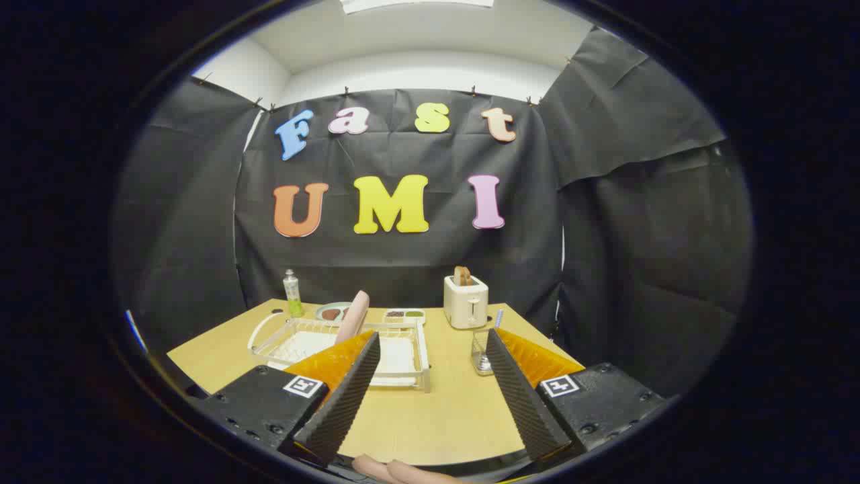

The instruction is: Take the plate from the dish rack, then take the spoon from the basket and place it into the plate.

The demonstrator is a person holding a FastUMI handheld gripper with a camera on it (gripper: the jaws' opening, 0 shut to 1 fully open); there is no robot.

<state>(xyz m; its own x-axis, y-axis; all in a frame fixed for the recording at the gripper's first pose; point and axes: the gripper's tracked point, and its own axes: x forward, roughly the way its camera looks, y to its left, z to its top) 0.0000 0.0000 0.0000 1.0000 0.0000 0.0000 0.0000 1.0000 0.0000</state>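
Observation:
A pink plate [353,317] stands on edge in the white wire dish rack [410,366], just beyond my left finger. To the right of the rack, close to my right finger, stands a small wire basket [480,351] holding a spoon whose blue-tipped handle [498,318] sticks up. My gripper [430,386] hangs above the near part of the wooden table [430,417], open wide, with nothing between its ribbed black fingers [346,393]. It is short of the rack and the basket.
At the back of the table stand a green bottle [292,294], a small dish with food [332,312], a two-part tray [404,314] and a cream toaster [465,302] with toast in it. Fingers of a hand [396,470] show beneath the gripper.

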